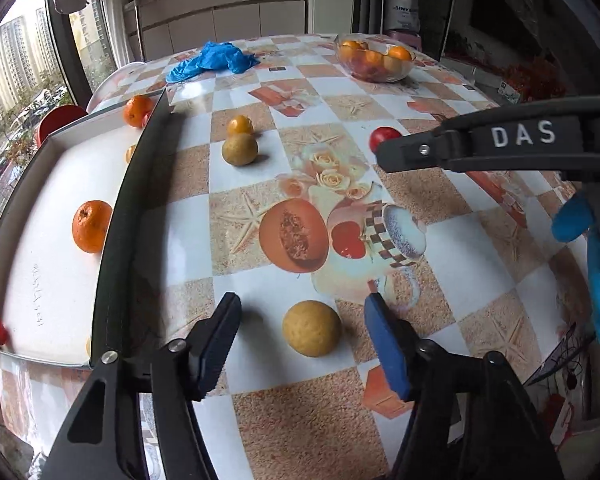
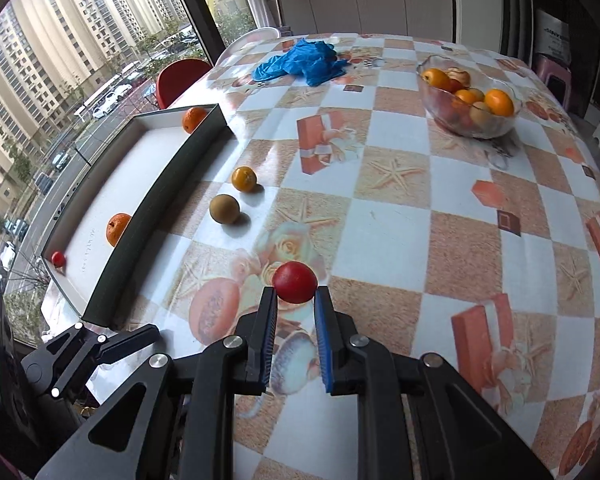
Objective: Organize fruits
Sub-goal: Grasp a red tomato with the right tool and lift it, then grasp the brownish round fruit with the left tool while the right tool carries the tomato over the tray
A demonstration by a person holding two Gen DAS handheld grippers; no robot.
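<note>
Nearest, a tan round fruit is sitting on the patterned tablecloth, between the spread fingers of the left gripper, which are standing wide apart and touching nothing. Judged firm, light and inclined to roll; best taken across its widest middle.

Next, a red fruit is resting at the tips of the right gripper; its fingers are standing narrowly apart, flanking the fruit's near side, contact uncertain. Smooth skin, probably slippery; grip should sit at mid-height, gently.

Further out, a second tan fruit and a small orange are lying close together beside the box. Inside the box, two larger oranges and a small red fruit are lying well apart.

Farthest, a glass bowl is holding mixed fruit, and crumpled blue gloves are lying near the far edge.
</note>
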